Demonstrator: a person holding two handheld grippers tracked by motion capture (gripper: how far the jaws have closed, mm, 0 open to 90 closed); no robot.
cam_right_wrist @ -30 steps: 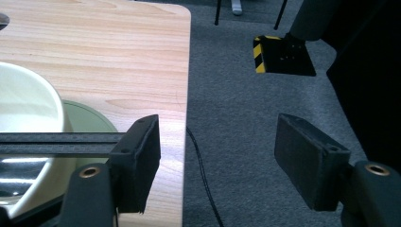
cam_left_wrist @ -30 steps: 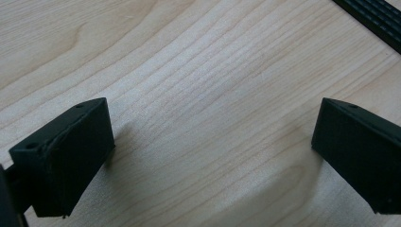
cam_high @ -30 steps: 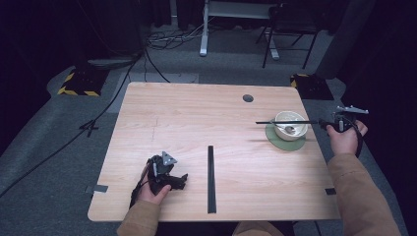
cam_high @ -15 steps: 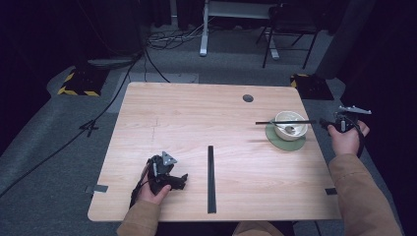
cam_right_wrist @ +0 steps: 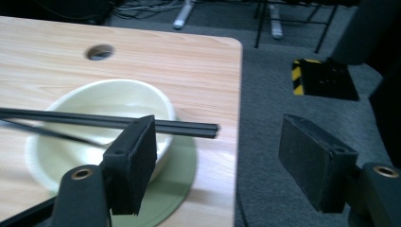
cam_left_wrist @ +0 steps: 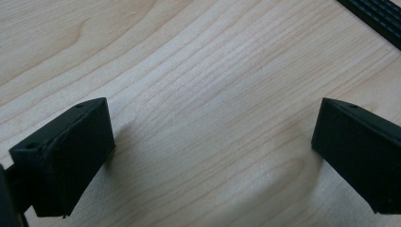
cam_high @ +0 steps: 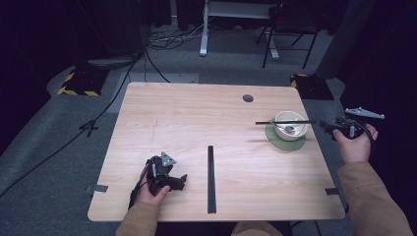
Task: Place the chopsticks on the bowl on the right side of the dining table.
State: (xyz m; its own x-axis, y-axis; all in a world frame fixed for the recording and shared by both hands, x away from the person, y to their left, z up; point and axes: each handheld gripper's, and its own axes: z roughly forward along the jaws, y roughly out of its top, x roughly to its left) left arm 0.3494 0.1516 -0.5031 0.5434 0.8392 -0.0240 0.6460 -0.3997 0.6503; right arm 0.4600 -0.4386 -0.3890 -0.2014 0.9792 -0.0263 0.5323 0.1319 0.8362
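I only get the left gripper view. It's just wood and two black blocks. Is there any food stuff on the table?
Observer: Yes, a pale bowl sits on a green mat by the table's right edge.
Operator: Anything on the bowl?
Observer: Black chopsticks lie across its rim.
Operator: Where's the other claw?
Observer: The right claw is open beside the table, near the chopsticks' tips, gripping nothing.

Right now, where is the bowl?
In the high view, the bowl sits on a green mat at the table's right side, chopsticks across its rim.
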